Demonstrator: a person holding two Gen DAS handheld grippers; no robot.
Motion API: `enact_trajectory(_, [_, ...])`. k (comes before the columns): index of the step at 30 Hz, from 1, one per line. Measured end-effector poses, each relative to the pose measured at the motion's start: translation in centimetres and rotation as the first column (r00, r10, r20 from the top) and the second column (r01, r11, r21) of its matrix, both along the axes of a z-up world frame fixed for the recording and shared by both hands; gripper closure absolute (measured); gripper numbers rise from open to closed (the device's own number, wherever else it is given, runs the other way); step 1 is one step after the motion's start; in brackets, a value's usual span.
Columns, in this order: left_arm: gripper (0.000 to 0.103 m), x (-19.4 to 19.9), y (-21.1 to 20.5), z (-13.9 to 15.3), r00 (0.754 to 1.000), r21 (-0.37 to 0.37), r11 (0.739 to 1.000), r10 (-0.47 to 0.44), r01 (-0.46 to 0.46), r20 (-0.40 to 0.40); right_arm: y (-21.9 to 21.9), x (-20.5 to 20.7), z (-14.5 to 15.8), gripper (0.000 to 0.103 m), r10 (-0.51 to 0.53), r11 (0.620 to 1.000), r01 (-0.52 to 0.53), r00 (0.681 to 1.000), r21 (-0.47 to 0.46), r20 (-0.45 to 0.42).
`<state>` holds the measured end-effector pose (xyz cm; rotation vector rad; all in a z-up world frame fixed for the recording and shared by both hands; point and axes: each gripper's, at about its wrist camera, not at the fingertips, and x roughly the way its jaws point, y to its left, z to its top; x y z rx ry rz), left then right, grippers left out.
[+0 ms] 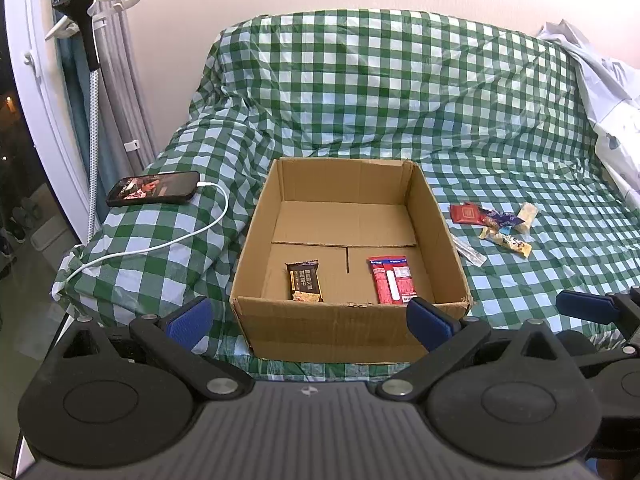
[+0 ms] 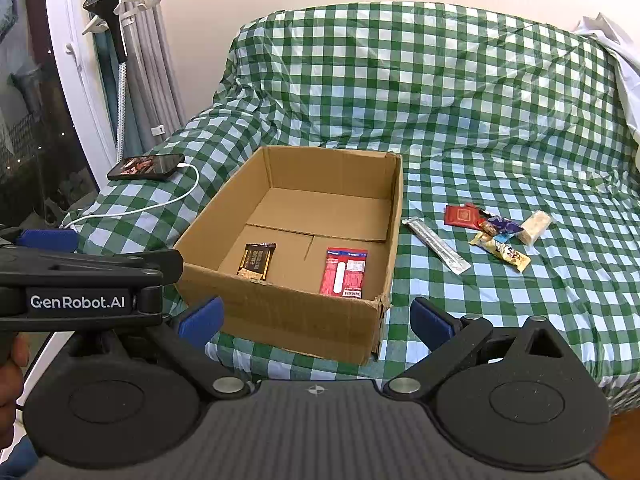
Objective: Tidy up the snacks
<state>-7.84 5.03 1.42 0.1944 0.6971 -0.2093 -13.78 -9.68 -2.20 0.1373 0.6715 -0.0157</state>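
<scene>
Green-checked cloth covering bed. Phone lying at left edge, screen glowing, white cable trailing off toward floor. Grey curtain hanging behind. White crumpled bag sitting far right.

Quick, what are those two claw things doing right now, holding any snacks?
Left gripper: jaws open, holding nothing.
Right gripper: jaws open, holding nothing.
</scene>
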Motion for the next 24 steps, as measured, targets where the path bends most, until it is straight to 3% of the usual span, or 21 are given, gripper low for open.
enact_trajectory(24, [0.0, 0.3, -0.1, -1.2, 1.0, 0.006, 1.0, 0.002, -0.002, -0.024, -0.1, 0.3, -0.9, 0.004, 0.001, 1.0, -0.001, 1.0, 0.011, -0.023])
